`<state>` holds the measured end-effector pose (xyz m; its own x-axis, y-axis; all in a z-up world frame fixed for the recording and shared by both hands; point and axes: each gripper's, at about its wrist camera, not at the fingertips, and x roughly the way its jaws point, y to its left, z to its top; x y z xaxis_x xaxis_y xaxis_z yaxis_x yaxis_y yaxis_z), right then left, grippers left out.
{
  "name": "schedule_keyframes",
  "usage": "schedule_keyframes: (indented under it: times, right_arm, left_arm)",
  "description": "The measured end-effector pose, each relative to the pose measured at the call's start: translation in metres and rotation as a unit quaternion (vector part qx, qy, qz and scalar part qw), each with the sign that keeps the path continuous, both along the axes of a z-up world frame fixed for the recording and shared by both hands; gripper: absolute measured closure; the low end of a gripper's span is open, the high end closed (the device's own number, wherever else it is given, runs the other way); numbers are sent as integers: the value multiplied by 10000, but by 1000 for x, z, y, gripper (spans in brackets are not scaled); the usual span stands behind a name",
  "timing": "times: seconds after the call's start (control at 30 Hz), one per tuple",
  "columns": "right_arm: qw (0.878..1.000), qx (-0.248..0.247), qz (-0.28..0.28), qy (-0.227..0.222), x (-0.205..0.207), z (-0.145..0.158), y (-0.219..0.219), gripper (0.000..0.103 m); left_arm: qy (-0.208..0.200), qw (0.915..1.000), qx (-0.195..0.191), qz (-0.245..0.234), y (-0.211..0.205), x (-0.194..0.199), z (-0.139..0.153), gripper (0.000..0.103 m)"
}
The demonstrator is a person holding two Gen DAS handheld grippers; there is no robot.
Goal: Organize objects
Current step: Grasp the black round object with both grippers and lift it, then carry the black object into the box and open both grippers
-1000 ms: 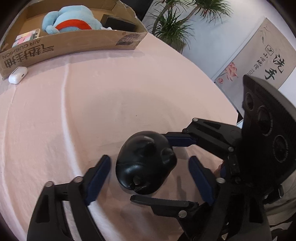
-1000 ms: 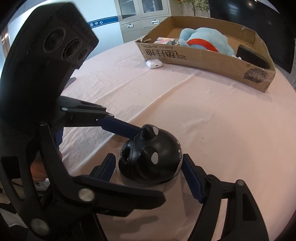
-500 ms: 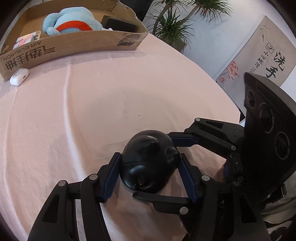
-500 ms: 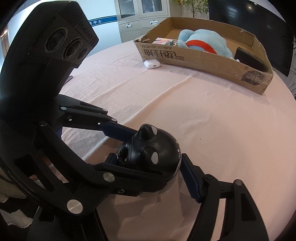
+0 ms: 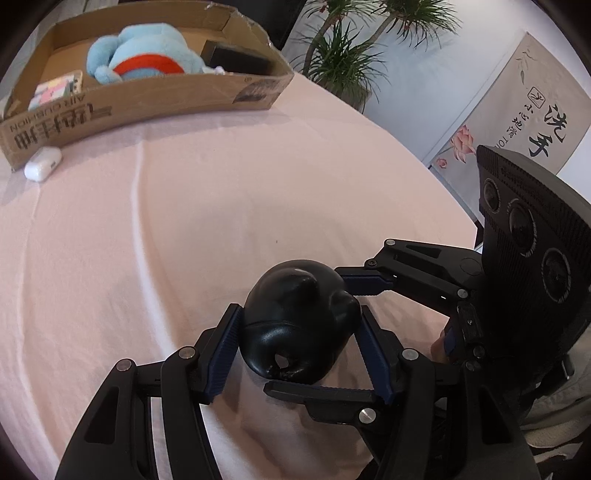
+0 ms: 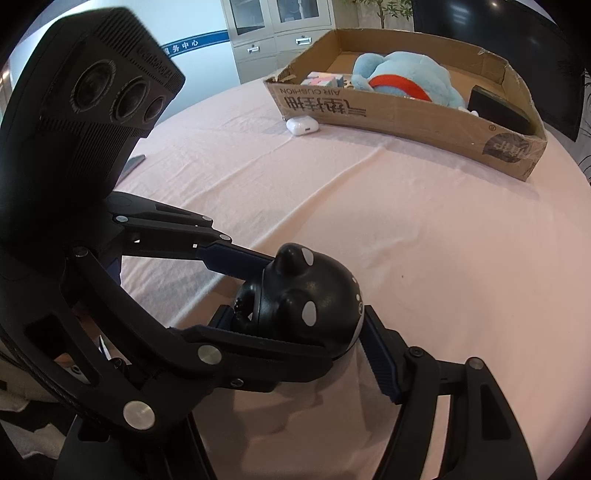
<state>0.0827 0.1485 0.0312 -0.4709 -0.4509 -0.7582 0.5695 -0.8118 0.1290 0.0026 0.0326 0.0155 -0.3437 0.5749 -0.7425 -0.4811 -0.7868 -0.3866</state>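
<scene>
A black bear-shaped toy [image 5: 301, 321] with white spots [image 6: 314, 299] is near the table's front edge. My left gripper [image 5: 299, 347] is shut on it, pads against both its sides. My right gripper [image 6: 299, 332] comes from the other side and also closes around the toy, its pads touching it. A cardboard box [image 5: 155, 99] [image 6: 402, 110] at the far side holds a blue plush [image 5: 144, 61] [image 6: 406, 75], a black case [image 5: 236, 57] and a small colourful box [image 5: 55, 88]. A white earbud case [image 5: 42, 168] [image 6: 302, 124] lies on the cloth just outside the box.
The round table has a pink cloth [image 5: 184, 221] with creases. A potted plant [image 5: 343, 55] and a printed banner [image 5: 517, 114] stand beyond the table's right edge. Grey cabinets [image 6: 280, 33] stand behind the box.
My left gripper has closed from wide open onto the black toy. My right gripper has also closed in on it. The toy has lifted and shifted slightly.
</scene>
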Motion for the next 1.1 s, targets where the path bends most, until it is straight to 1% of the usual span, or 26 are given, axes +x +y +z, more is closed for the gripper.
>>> schedule_keyframes:
  times: [0.23,0.4,0.53,0.67,0.77,0.9,1.1]
  right_arm:
    - [9996,-190,-15,205,-13,22,-5,36]
    - [9990,-148,48,415,-24,41,-15,36]
    - [9982,-94,149,568,-40,57,-25,36]
    - [9976,-145,230,640,-61,73,-33,36]
    - [9963,-183,304,787,-81,88,-43,36]
    - [9944,-276,407,937,-113,109,-57,36]
    - [9927,-413,598,967,-176,138,-87,36]
  left_arm:
    - [247,9997,0,84,-11,-14,26,43]
    - [453,9989,-59,129,-22,-27,46,43]
    - [569,9981,-101,222,-32,-42,65,43]
    - [666,9971,-92,349,-45,-63,82,43]
    - [822,9955,-104,468,-60,-82,100,43]
    - [982,9930,-130,636,-83,-119,127,43]
    - [987,9917,-107,820,-122,-182,157,43]
